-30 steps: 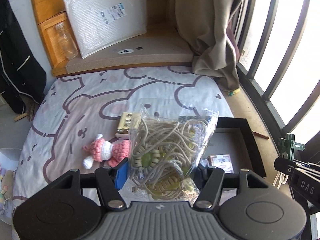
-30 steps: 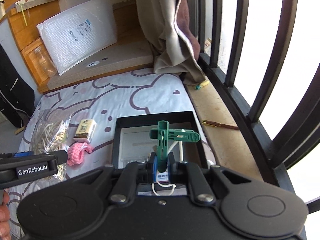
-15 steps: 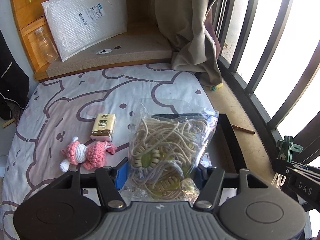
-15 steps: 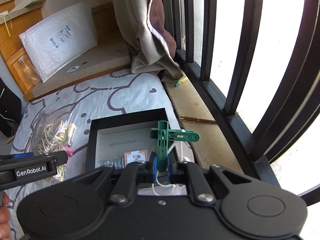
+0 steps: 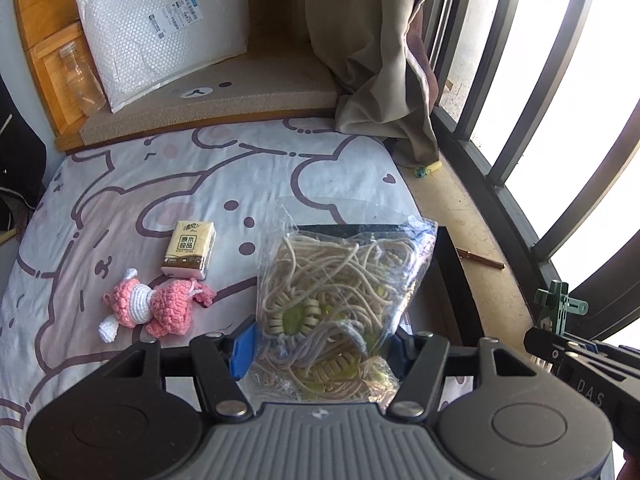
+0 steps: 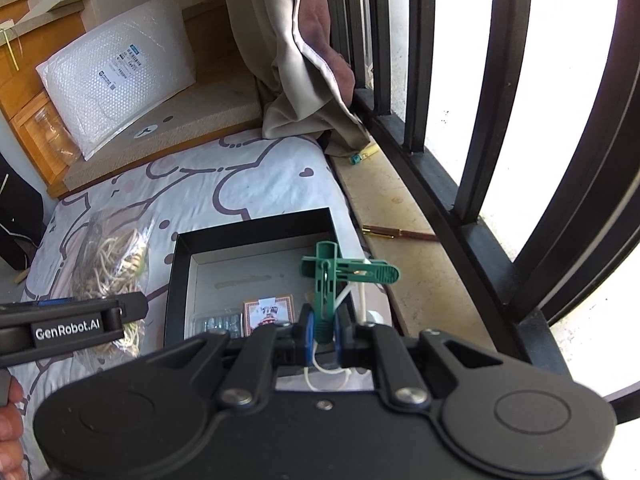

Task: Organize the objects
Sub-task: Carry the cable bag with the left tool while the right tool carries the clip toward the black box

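My left gripper (image 5: 320, 350) is shut on a clear bag of beige cord (image 5: 340, 300) and holds it above the bed beside the black box (image 5: 450, 268). The bag also shows in the right wrist view (image 6: 110, 264). My right gripper (image 6: 322, 334) is shut on a green clothes peg (image 6: 332, 276) over the right side of the black box (image 6: 178, 272). The box holds a card pack (image 6: 266, 312) and a clear packet (image 6: 218, 322). A pink crochet doll (image 5: 154, 310) and a tissue pack (image 5: 188, 250) lie on the bed.
The bed sheet (image 5: 140, 200) has a pink bear print. A bubble mailer (image 5: 160, 36) leans on a wooden shelf at the back. A curtain (image 5: 372, 48) hangs by the window bars (image 6: 476, 120). A brown pen (image 6: 400, 233) lies on the sill.
Both grippers have swung to the right with their loads. The bag now hangs nearer the box, and the peg sits over the box's right side.
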